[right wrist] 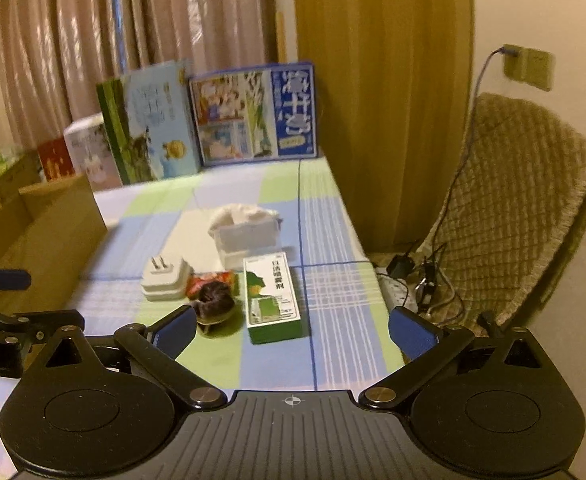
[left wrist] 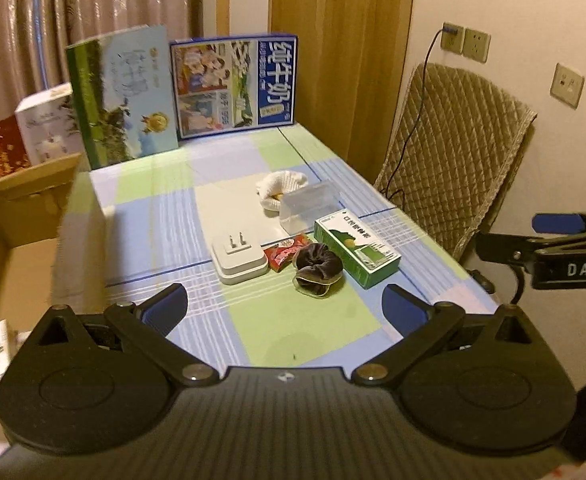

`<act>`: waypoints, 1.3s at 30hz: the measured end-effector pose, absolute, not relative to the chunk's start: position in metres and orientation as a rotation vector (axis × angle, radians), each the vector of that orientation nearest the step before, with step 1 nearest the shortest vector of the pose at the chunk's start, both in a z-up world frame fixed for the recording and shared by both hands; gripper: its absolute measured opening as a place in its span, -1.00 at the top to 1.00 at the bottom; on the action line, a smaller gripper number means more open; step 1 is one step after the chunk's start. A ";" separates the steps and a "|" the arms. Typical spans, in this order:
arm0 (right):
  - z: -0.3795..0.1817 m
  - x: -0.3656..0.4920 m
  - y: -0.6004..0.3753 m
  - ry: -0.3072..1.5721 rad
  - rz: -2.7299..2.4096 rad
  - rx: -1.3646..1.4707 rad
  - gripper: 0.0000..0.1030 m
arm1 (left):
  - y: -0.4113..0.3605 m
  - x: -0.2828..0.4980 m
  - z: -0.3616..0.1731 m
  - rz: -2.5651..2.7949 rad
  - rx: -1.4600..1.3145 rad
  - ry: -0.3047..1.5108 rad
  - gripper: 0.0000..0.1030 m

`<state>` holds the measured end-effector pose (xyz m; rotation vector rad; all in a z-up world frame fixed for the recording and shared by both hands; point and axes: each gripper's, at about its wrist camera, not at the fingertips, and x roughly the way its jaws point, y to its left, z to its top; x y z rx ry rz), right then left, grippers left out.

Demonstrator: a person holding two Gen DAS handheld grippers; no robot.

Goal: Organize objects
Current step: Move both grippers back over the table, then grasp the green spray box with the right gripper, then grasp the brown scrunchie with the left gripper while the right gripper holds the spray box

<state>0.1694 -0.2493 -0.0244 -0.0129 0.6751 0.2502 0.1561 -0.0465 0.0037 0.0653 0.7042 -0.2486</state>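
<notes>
Checked blue-and-green cloth covered my worktop [left wrist: 153, 216]; milk cartons [left wrist: 235, 84] stood behind, and both tongs, left [left wrist: 285, 308] and right [right wrist: 293, 330], gaped wide, empty.

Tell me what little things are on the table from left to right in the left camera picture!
White plug adapter → red snack packet → dark scrunchie → green and white box.

White plug adapter [left wrist: 238, 263] (prongs up), red packet [left wrist: 284, 255], dark scrunchie [left wrist: 317, 271], green box [left wrist: 356, 253] lying flat.
</notes>
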 end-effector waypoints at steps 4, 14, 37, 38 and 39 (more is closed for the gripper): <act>-0.050 0.203 -0.243 0.734 0.288 -0.039 -0.78 | -0.053 0.186 -0.023 -0.255 0.077 0.737 -0.93; -0.092 0.259 -0.223 0.810 0.355 -0.062 -0.43 | -0.062 0.237 -0.074 -0.284 0.139 0.788 -0.71; -0.112 0.290 -0.237 0.884 0.320 -0.063 -0.03 | -0.101 0.285 -0.115 -0.492 0.300 0.733 -0.42; -0.112 0.290 -0.238 0.884 0.318 -0.057 -0.03 | -0.103 0.286 -0.116 -0.508 0.308 0.730 -0.38; -0.112 0.290 -0.238 0.884 0.315 -0.052 -0.03 | -0.106 0.288 -0.118 -0.523 0.315 0.730 -0.36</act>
